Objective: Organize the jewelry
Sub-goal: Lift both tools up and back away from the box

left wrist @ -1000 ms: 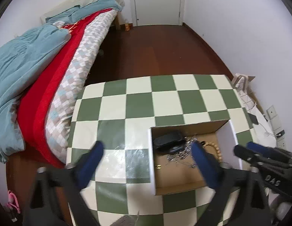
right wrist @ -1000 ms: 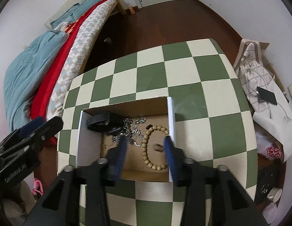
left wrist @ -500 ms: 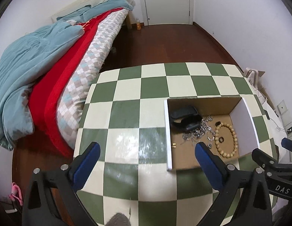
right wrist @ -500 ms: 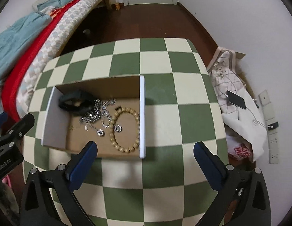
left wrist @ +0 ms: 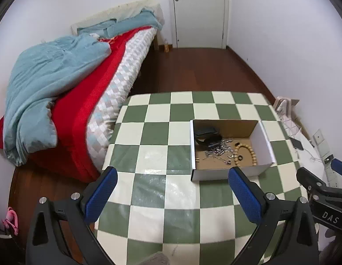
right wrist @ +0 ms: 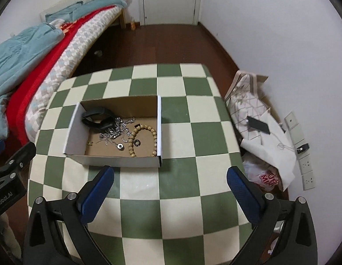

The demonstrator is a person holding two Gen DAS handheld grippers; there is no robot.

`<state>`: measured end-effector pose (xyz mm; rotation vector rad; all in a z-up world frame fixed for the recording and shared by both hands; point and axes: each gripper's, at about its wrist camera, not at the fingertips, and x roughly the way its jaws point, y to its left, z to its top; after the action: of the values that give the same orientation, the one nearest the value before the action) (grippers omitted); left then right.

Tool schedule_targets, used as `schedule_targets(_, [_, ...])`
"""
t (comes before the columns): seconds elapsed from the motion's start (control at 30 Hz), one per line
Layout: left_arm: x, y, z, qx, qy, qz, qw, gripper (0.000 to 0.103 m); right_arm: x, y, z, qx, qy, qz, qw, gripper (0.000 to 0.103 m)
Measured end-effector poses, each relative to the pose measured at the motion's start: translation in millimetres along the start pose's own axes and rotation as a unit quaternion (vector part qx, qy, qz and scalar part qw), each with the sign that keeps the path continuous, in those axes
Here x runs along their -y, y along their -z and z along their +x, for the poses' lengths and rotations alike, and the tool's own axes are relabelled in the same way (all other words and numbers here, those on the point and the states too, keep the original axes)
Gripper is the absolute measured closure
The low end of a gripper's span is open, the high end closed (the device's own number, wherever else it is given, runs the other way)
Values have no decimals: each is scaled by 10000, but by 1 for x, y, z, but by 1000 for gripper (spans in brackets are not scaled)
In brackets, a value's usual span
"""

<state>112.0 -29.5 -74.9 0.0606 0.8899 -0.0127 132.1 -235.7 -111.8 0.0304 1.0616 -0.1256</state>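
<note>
An open cardboard box (left wrist: 264, 141) (right wrist: 118, 160) sits on the green-and-white checkered table (left wrist: 162, 137) (right wrist: 193, 137). Inside lie a black watch band (left wrist: 207, 134) (right wrist: 94, 118), a tangle of silver chain (left wrist: 220, 150) (right wrist: 114, 131), a wooden bead bracelet (left wrist: 251, 152) (right wrist: 154, 135) and small rings (right wrist: 120, 146). My left gripper (left wrist: 171, 192) is open and empty, raised over the table's near side, left of the box. My right gripper (right wrist: 171, 190) is open and empty, raised in front of the box. Each gripper shows at the edge of the other's view.
A bed with red and blue bedding (left wrist: 60, 92) (right wrist: 27, 50) stands left of the table. Bags, papers and a phone (right wrist: 258, 125) lie on the floor at the right by the wall. A closed door (left wrist: 199, 11) is at the far end across wooden floor.
Both grippers have pulled back and up from the box. The right gripper, narrowly open over the bracelet before, is now wide open and empty. The jewelry lies in the box.
</note>
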Motion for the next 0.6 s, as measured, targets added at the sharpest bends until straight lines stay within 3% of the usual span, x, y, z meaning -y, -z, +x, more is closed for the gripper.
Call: schedule_targets(0.6, [-9,21,-137,745,311,-43,9967,1,9,52,-159,1039,13,40,9946,0])
